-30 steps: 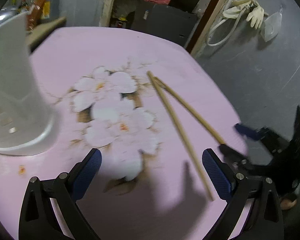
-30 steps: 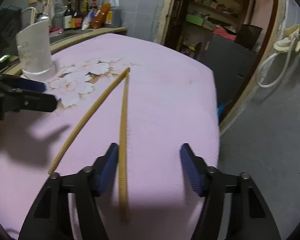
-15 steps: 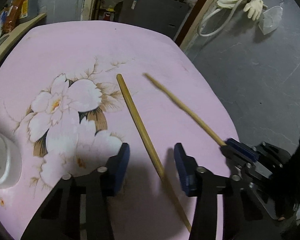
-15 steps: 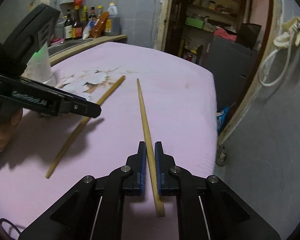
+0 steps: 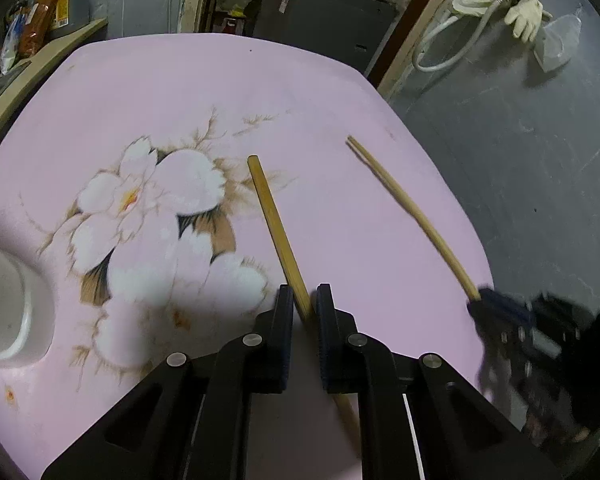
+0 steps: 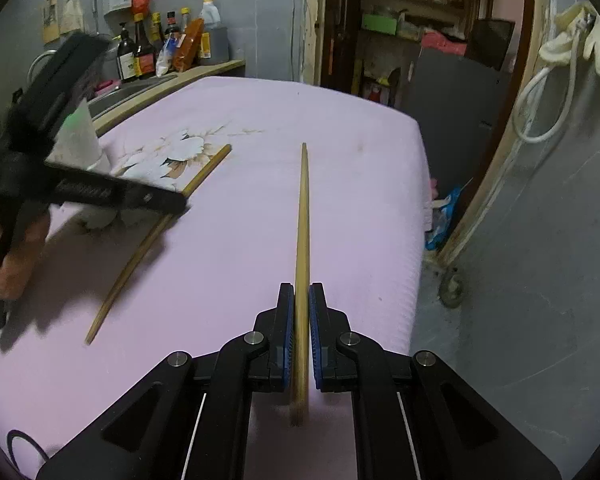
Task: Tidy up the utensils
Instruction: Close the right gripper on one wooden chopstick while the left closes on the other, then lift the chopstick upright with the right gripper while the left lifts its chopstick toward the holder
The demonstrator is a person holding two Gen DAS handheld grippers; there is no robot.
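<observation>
Two wooden chopsticks lie on the pink flowered tablecloth (image 5: 148, 92). In the left wrist view my left gripper (image 5: 303, 300) is closing its jaws on one chopstick (image 5: 274, 228), which runs slantwise between the pads and touches both. My right gripper (image 6: 300, 300) is shut on the other chopstick (image 6: 303, 216), which points straight ahead from its pads. That same thinner chopstick (image 5: 404, 204) shows at the right with the right gripper (image 5: 482, 305) on its near end. From the right wrist, the left gripper (image 6: 178, 203) sits over its chopstick (image 6: 136, 256).
A white utensil holder (image 5: 8, 304) stands on the table's left side, also the white holder (image 6: 80, 136). Bottles (image 6: 140, 56) line a counter behind. The table's right edge drops to a grey floor (image 5: 520, 152). A hose and gloves (image 5: 516, 12) hang by the doorway.
Both grippers closed on their chopsticks, the right one first, then the left. The left gripper slid right from the flower print onto its chopstick. The right's chopstick swung away from the other.
</observation>
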